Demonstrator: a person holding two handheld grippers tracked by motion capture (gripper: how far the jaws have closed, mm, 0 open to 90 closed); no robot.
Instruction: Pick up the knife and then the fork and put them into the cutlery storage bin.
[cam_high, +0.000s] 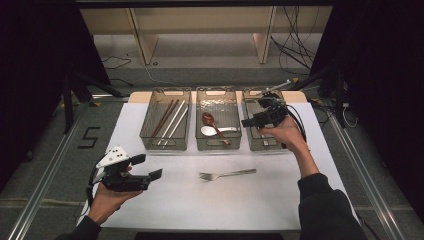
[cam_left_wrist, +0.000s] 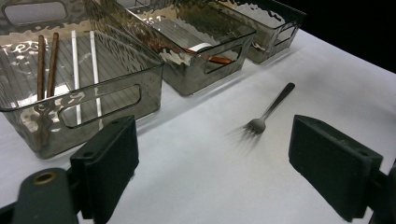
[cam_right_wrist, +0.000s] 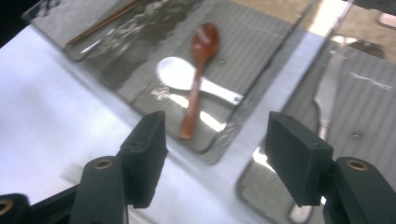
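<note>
A silver fork (cam_high: 227, 174) lies on the white table (cam_high: 280, 200), tines to the left; in the left gripper view the fork (cam_left_wrist: 268, 112) lies ahead between the jaws. My left gripper (cam_high: 149, 167) hovers open at the front left, nothing in it (cam_left_wrist: 212, 140). My right gripper (cam_high: 251, 116) is held over the left rim of the right basket (cam_high: 260, 145), open and empty (cam_right_wrist: 215, 140). The middle basket (cam_high: 218, 142) holds a brown spoon (cam_right_wrist: 198, 70) and a white spoon (cam_right_wrist: 180, 74). A silver utensil (cam_right_wrist: 327, 93) lies in the right basket.
The left basket (cam_high: 165, 142) holds brown chopsticks (cam_left_wrist: 46, 65) and white chopsticks (cam_left_wrist: 84, 70). The three clear baskets stand in a row along the table's far edge. Wooden shelving (cam_high: 200, 30) and cables (cam_high: 295, 45) lie beyond the table.
</note>
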